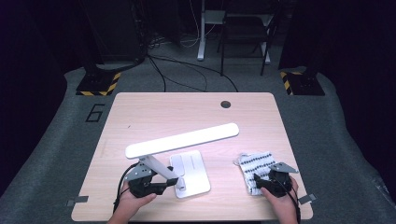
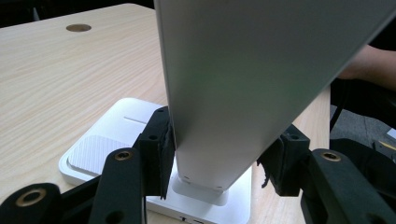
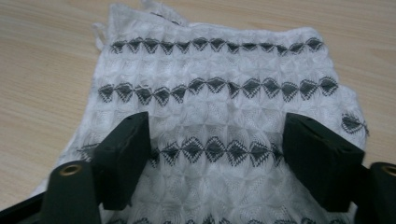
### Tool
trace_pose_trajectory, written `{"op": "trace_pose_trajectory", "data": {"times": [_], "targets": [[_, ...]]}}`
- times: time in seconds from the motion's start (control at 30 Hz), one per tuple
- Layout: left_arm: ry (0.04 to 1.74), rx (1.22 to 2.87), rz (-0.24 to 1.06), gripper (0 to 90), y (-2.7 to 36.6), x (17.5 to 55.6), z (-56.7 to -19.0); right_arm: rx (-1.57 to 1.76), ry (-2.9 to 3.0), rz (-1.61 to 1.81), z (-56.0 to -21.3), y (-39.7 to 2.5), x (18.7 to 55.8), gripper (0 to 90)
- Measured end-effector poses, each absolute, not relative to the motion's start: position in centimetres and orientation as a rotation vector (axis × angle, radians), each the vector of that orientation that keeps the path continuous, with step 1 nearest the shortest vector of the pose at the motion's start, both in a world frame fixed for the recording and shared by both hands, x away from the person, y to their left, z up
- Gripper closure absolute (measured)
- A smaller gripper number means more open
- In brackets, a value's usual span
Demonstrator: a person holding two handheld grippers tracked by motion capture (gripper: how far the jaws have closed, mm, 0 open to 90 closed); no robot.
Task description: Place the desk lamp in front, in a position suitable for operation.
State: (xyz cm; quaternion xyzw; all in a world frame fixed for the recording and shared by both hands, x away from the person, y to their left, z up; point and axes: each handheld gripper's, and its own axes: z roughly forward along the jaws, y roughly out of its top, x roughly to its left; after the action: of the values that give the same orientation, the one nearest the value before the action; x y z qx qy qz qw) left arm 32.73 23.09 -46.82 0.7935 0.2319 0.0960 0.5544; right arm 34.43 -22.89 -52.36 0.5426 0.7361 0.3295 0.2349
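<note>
A white desk lamp stands on the light wood table (image 1: 140,112), its flat base (image 1: 191,170) near the front edge and its long head (image 1: 187,138) slanting up to the right. My left gripper (image 1: 167,184) holds the lamp's tilted arm (image 1: 156,165) low down. In the left gripper view the two pads press both sides of the lamp arm (image 2: 233,93), just above the base (image 2: 107,140), so my left gripper (image 2: 219,154) is shut on it. A white cloth with dark diamond rows (image 1: 254,161) lies at the front right. My right gripper (image 1: 260,179) is over its near edge. Its jaws stand wide apart on the cloth (image 3: 215,84), so my right gripper (image 3: 217,140) is open.
A round cable hole (image 1: 225,104) sits near the table's far edge, also seen from the left gripper (image 2: 78,27). The person's other forearm (image 2: 369,60) lies to the right. Beyond the table are yellow-and-black striped stand feet (image 1: 98,84), cables and a metal frame (image 1: 243,28).
</note>
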Motion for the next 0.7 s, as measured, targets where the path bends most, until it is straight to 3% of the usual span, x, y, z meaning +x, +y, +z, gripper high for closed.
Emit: {"op": "trace_pose_trajectory", "data": {"times": [0.3, 0.33, 0.5, 0.7], "targets": [[0.547, 1.875, 0.228, 51.6, 23.1, 32.8, -46.8, 1.433, 2.066, 0.928, -52.1, -22.5, 34.1, 47.5], [0.548, 1.869, 0.236, 51.8, 23.0, 32.7, -46.9, 1.418, 2.076, 0.938, -52.1, -22.3, 34.1, 54.1], [0.538, 1.884, 0.252, 52.5, 23.0, 32.7, -46.8, 1.405, 2.111, 0.957, -51.9, -21.8, 33.9, 70.2], [0.521, 1.906, 0.239, 52.8, 23.2, 32.8, -46.6, 1.35, 2.157, 1.013, -51.5, -20.8, 33.8, 77.8]]}}
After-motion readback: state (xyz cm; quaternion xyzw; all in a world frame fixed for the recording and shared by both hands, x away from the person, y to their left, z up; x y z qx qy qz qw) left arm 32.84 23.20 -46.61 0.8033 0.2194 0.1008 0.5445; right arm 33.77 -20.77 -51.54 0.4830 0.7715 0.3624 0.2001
